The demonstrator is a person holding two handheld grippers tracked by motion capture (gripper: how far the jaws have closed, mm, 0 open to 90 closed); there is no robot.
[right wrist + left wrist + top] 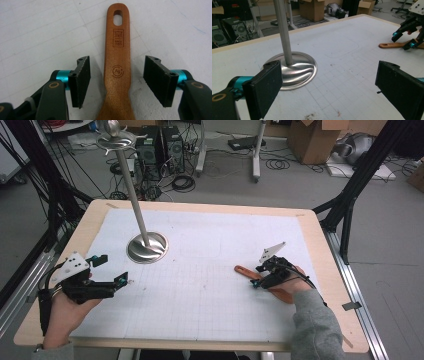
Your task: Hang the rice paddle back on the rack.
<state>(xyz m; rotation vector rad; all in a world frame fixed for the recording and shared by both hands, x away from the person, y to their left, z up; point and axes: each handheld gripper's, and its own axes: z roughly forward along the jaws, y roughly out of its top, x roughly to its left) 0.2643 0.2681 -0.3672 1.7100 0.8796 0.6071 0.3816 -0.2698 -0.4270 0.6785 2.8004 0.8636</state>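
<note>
Wooden spatula (pixel 118 65) lies flat on the white gridded mat (pixel 200 295), at the right of the high view, its handle end with the hanging hole pointing toward the middle of the table (pixel 90 225). I have the right tongs (pixel 117 81) lowered over the handle, one jaw on each side of it. In the right gripper view a gap of mat shows between each black pad and the wood, so the tongs stand released, not yet pinching. I judge the step in hand to be the grasp on the handle. The next move calls for bringing the jaws together squarely on the narrow stretch of handle, then lifting.

My left tongs (pixel 112 270) hover at the lower left of the high view, jaws spread wide with nothing between them, pointing toward the middle of the mat. Just beyond them, at the upper left of the mat, stands a metal stand (pixel 146 247): a round shiny base with a thin upright pole whose top carries hooks near the upper edge of the frame.

Between the stand and the spatula the mat is bare, which gives open room for carrying the spatula across. The spatula's far end lies near the right edge of the mat, under my right hand (pixel 300 285), with the table edge not far beyond. The pole is the one upright thing to steer around.
</note>
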